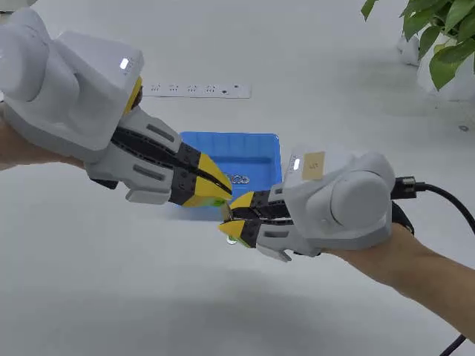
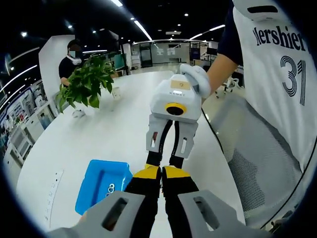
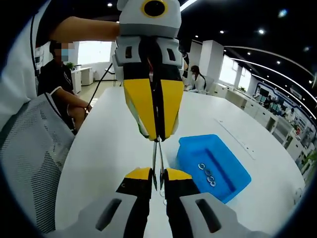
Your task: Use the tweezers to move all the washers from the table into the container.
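Head view: my left gripper [image 1: 217, 187] and right gripper [image 1: 234, 215] meet at the container's [image 1: 260, 147] 6 o'clock rim, washers [image 1: 239, 179] inside. Left gripper view: jaws nearly together. Right gripper view: both pinch the tweezers [image 3: 157, 158]; I'd free left only once right grips firmly.

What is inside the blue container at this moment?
A few small washers lie on the floor of the blue container. In the head view the left gripper covers its near edge, so anything there is hidden.
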